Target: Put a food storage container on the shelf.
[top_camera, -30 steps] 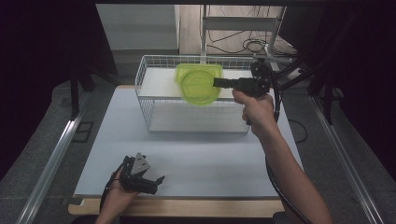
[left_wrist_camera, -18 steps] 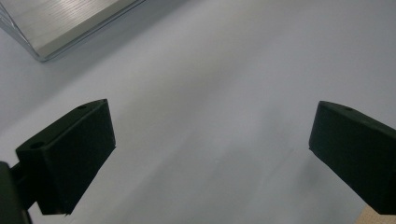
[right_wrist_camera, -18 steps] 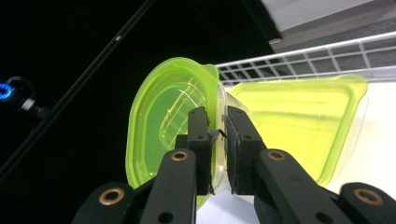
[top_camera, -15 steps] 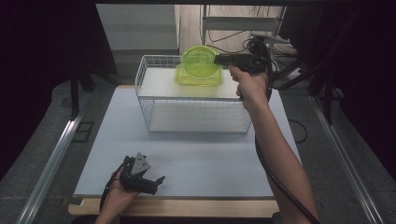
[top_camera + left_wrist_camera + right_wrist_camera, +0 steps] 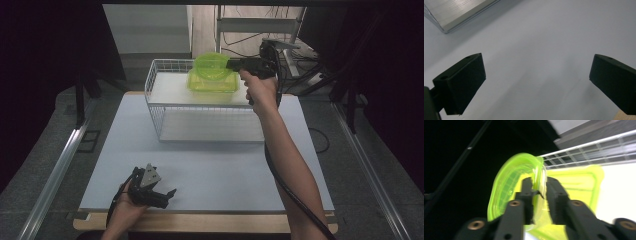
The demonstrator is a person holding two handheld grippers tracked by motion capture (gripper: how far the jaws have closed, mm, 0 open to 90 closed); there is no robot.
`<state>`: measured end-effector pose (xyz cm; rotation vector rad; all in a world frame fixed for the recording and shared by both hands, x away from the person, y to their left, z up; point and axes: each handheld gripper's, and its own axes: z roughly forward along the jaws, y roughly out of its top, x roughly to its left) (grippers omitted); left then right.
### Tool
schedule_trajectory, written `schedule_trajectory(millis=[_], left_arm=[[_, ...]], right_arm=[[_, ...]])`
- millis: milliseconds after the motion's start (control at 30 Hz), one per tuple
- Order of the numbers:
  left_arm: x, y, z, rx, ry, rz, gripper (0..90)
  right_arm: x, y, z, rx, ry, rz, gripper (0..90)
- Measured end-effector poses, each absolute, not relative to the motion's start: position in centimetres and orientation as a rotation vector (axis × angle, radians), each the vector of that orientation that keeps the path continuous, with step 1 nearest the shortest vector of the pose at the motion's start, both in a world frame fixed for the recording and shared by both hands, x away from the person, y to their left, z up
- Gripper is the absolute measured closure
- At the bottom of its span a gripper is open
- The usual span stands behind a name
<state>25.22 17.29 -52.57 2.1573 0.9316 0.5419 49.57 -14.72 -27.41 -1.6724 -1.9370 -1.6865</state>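
A lime-green bowl (image 5: 211,66) stands tilted over a lime-green rectangular container (image 5: 212,85) on the top shelf of a white wire rack (image 5: 150,85). My right gripper (image 5: 231,64) reaches it from the right. In the right gripper view the bowl's rim (image 5: 509,185) runs between the jaws of my right gripper (image 5: 540,192), which have just been opening and stand slightly apart from it, with the container (image 5: 579,185) behind. My left gripper (image 5: 167,192) rests near the table's front left, open and with nothing between the jaws of that gripper (image 5: 536,82).
The rack stands at the back middle of a white table top (image 5: 225,165), its lower shelf bare. Rack wires (image 5: 586,147) cross behind the bowl. A pale metal edge (image 5: 454,12) lies beyond the left gripper. Cables and dark stands sit behind the table.
My right gripper has carried the bowl from in front of the rack back onto the green container on the top shelf. The left gripper has stayed put.
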Motion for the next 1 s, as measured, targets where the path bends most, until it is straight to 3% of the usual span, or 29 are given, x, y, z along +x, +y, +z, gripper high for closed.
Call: schedule_trajectory(millis=[267,467,600,767,1000], left_arm=[[25.2,17.2,-52.6,2.158,0.931,0.539,0.3],[25.2,17.4,-52.6,2.157,0.934,0.539,0.3],[25.2,17.2,-52.6,2.158,0.932,0.546,0.3],[25.2,17.3,-52.6,2.141,0.937,0.534,0.3],[25.3,17.4,-52.6,2.118,0.949,0.514,0.2]], right_arm=[[49.6,-14.6,-27.6,-1.702,-1.969,-1.705,57.8],[47.7,-15.4,-26.9,-1.636,-2.125,-1.770,30.6],[45.3,-15.9,-27.4,-1.549,-2.263,-1.761,20.8],[41.8,-16.7,-30.1,-1.410,-2.393,-1.760,15.4],[37.3,-17.9,-37.0,-1.291,-2.596,-1.676,9.0]])
